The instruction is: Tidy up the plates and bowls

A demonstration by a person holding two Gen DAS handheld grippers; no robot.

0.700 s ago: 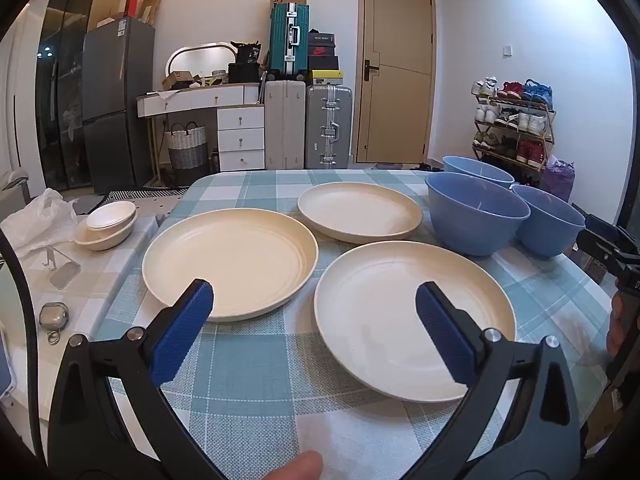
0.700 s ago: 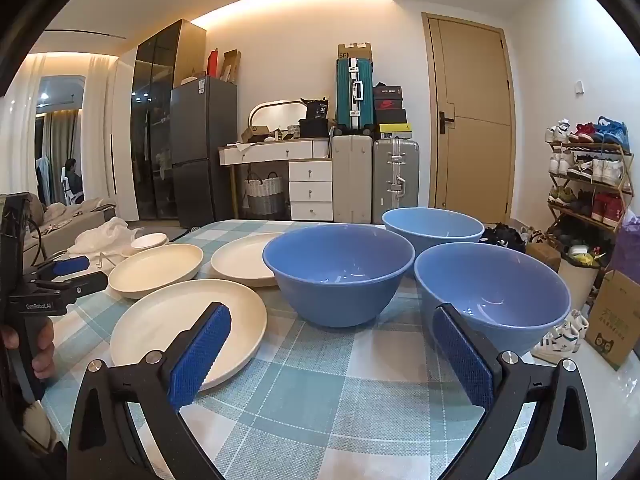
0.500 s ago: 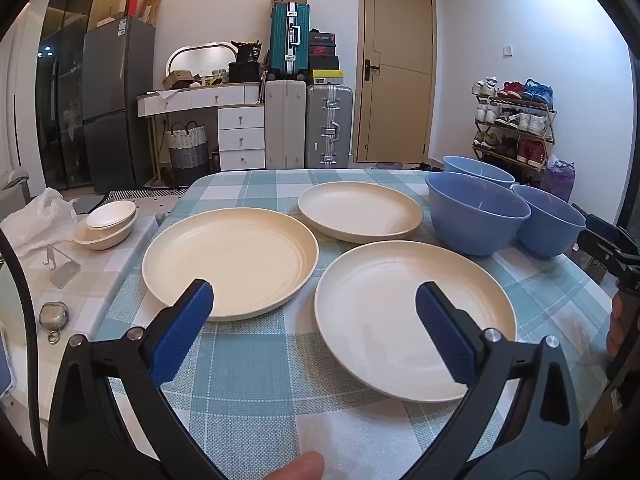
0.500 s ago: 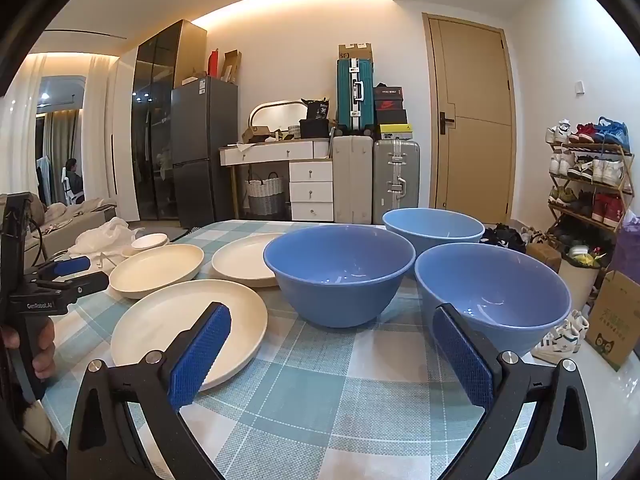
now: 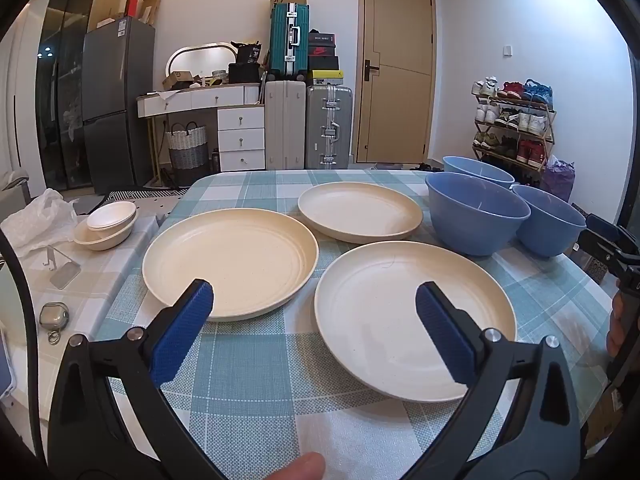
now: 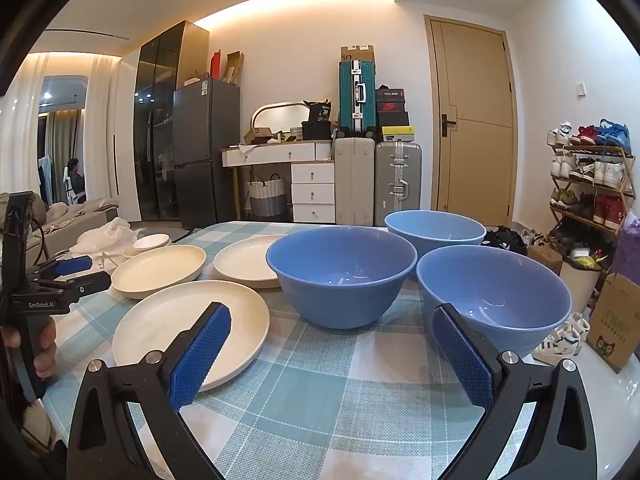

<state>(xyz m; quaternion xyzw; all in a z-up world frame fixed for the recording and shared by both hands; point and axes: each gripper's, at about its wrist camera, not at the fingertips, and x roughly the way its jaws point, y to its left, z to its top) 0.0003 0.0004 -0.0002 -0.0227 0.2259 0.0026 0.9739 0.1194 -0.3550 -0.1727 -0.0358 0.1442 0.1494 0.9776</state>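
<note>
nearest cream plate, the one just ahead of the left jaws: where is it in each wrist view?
Left wrist: nearest cream plate sits lower right of centre, on the checked tablecloth, partly behind the right pad.
Right wrist: same plate is lower left, behind the left pad.
Shared landmark: the middle blue bowl, just beyond the plate in both views.

"GenRobot.AI" marks the left gripper [image 6: 60, 276]; "SF" marks the cardboard box [image 6: 357, 54].
</note>
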